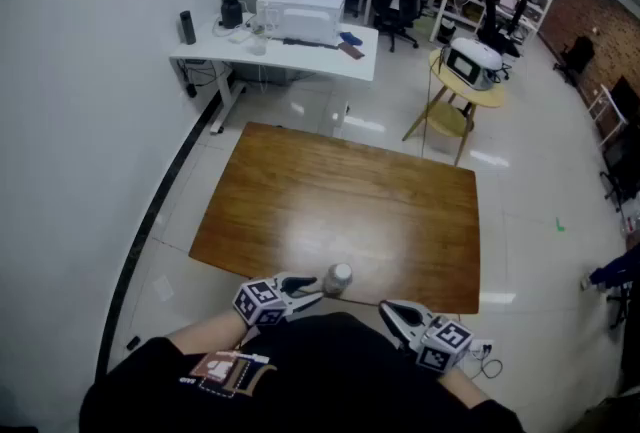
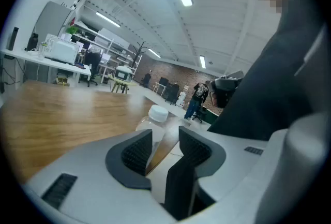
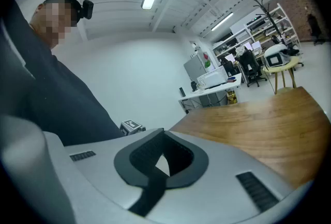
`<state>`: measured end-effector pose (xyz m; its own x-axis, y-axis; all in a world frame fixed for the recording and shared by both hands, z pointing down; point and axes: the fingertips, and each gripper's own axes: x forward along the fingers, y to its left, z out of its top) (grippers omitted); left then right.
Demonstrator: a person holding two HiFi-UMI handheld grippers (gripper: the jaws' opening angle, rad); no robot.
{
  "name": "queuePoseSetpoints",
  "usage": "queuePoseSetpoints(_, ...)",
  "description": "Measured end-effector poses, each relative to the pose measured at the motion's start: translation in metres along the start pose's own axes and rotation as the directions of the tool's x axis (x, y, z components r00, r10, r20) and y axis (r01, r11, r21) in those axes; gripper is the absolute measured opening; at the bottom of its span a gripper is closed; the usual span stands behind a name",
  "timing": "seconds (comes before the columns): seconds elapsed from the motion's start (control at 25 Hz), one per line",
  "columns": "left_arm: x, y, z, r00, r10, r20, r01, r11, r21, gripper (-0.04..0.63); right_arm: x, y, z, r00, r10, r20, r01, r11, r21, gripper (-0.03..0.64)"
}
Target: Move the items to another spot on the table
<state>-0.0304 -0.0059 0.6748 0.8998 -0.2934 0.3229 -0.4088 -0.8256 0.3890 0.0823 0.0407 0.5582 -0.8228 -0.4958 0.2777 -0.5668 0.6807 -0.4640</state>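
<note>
Just left of the bottle (image 1: 338, 278), which stands at the table's (image 1: 340, 191) near edge, the left gripper (image 1: 312, 288) holds its 2 jaws apart, gripping nothing. I judge this the reach step. Next, bracket the bottle and close. Right of the bottle, the right gripper (image 1: 393, 309) is closed and empty.
</note>
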Motion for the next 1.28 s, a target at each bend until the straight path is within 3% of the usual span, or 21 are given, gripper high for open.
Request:
queuePoseSetpoints(0.2,0.036,0.042,-0.045,0.976,0.097,-0.196,-0.080,0.992,0.095,0.369,0.002,-0.008,0.005,1.000,-0.009,0.001,0.009,1.000,-0.003,-0.011)
queuePoseSetpoints(0.32,0.057,0.051,-0.056,0.958,0.120,-0.261,-0.076,0.982,0.171,0.425,-0.005,-0.010,0.004,0.999,-0.032,-0.002,0.032,0.999,0.004,-0.011)
queuePoseSetpoints(0.48,0.091,0.052,-0.050,0.952,0.116,-0.284,-0.038,0.964,0.264,0.428,-0.017,-0.016,0.001,0.998,-0.068,0.003,0.067,0.998,0.014,-0.011)
queuePoseSetpoints(0.72,0.120,0.062,-0.038,0.947,0.157,-0.280,-0.046,0.930,0.364,0.426,-0.039,-0.026,-0.002,0.994,-0.107,0.016,0.107,0.994,0.021,-0.011)
queuePoseSetpoints(0.8,0.125,0.061,-0.036,0.946,0.158,-0.283,-0.034,0.916,0.399,0.319,-0.048,-0.030,-0.003,0.992,-0.120,0.027,0.119,0.993,0.026,-0.011)
queuePoseSetpoints(1.04,0.133,0.052,-0.027,0.947,0.165,-0.275,-0.051,0.924,0.379,0.310,-0.069,-0.044,-0.002,0.993,-0.111,0.039,0.111,0.994,0.010,-0.011)
queuePoseSetpoints(1.28,0.126,0.058,0.033,0.965,0.192,-0.177,-0.124,0.934,0.336,0.310,-0.049,-0.058,0.026,0.999,-0.032,0.042,0.034,0.997,-0.062,-0.011)
